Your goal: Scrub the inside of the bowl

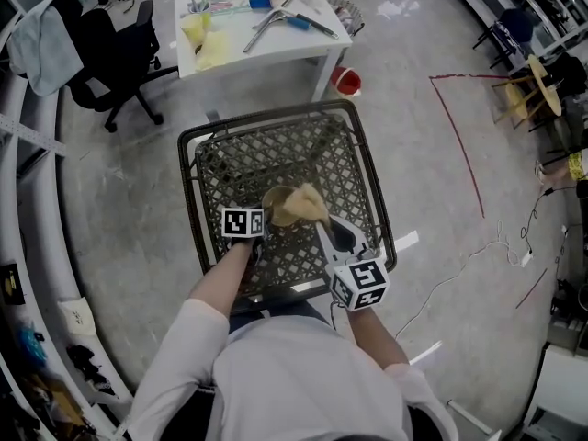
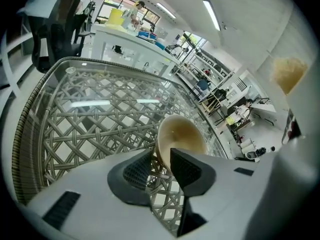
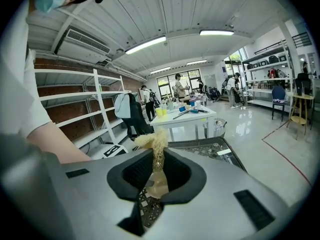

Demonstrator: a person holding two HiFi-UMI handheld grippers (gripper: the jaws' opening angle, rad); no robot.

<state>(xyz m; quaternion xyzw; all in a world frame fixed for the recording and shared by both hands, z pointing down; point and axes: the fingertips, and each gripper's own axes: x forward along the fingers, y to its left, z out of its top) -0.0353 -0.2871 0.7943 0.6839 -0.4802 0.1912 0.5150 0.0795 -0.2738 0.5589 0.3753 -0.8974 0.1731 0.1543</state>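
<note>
Beige round bowl [image 2: 181,133] lies just ahead of the left gripper [image 2: 161,168], its rim between the wide-apart jaws. The right gripper [image 3: 156,171] is clamped on a yellow mesh scrubber [image 3: 155,141].

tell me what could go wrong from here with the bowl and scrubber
1. The left tool stands open at the rim of the bowl without gripping it. With nothing steadying it on the smooth glass tabletop, the bowl could slide or tip once scrubbing starts.
2. The right tool pinches only a thin part of the scrubber, which might pull loose under pressure.
</note>
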